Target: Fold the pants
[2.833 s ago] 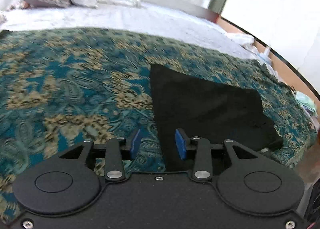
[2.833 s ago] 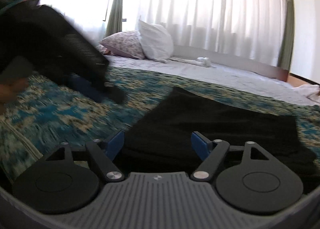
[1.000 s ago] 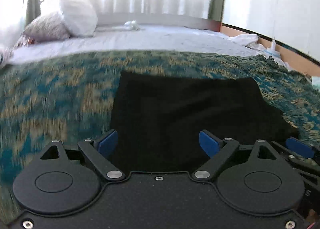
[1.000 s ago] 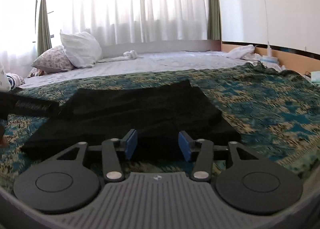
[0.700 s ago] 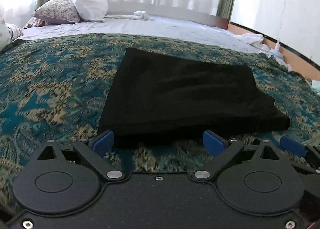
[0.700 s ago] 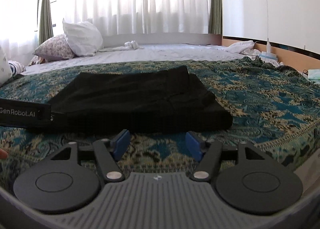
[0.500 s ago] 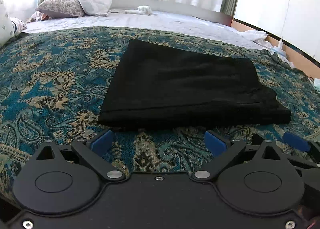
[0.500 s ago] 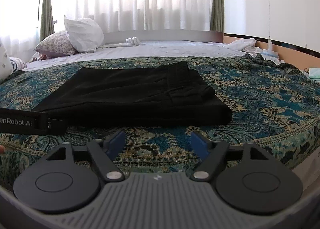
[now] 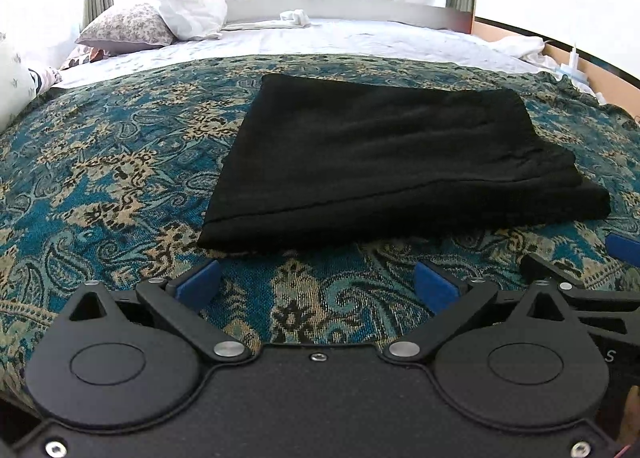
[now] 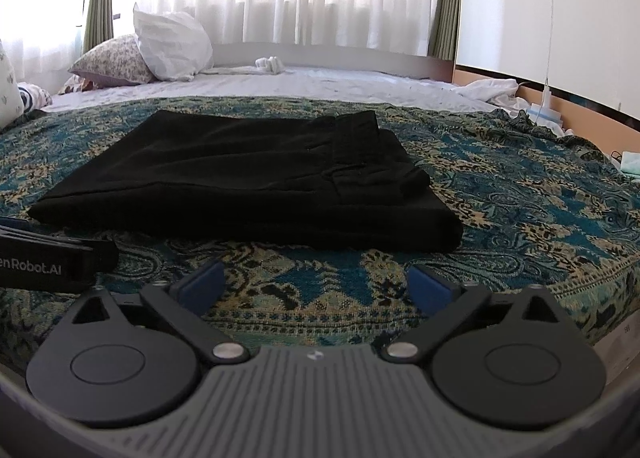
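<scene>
Pants: black pants (image 9: 384, 162) folded flat on paisley bedspread (image 9: 100, 178)
Left gripper (image 9: 318, 284): jaws opening, empty, pants at 12 o'clock
Right gripper (image 10: 316, 282): jaws opening, empty

In the right wrist view, white lettering reads "enRobot.AI" on the black body of the left gripper (image 10: 48, 258) at the left edge; the picture's border cuts off the start of the word. In the left wrist view, a single white "S" stands on the dark body of the right gripper (image 9: 609, 356) at the far right edge. A small embossed mark sits on the grey ribbed housing in the right wrist view, too small to read.
</scene>
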`<state>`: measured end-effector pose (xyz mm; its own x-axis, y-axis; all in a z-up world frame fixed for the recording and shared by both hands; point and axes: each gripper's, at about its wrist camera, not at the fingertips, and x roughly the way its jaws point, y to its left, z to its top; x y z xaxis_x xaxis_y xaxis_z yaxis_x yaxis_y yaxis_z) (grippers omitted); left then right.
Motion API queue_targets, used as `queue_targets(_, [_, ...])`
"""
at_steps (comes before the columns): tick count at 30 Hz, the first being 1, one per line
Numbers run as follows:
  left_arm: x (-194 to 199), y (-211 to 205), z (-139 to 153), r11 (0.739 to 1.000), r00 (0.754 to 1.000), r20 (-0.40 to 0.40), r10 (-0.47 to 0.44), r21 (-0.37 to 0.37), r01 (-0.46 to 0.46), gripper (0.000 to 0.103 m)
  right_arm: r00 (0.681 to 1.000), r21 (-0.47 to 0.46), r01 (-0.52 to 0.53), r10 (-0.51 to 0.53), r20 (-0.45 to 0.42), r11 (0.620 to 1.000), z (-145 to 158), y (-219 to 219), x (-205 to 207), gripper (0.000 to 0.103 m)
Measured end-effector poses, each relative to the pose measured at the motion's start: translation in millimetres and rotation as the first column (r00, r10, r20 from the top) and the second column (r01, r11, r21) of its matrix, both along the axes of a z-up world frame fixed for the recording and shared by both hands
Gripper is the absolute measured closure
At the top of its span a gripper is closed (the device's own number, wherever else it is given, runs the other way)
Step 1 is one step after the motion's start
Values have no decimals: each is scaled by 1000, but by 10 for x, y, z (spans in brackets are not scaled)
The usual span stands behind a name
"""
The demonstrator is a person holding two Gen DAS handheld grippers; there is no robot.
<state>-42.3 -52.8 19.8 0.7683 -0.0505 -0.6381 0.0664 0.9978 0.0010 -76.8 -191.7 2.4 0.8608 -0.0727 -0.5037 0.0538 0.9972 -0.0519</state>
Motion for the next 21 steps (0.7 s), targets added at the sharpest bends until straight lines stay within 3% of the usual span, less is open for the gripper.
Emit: queue_targets(21, [85, 48, -52, 1000, 1000, 6, -16, -5, 16, 0, 998, 24, -57, 57, -34, 998, -51, -101, 123, 0])
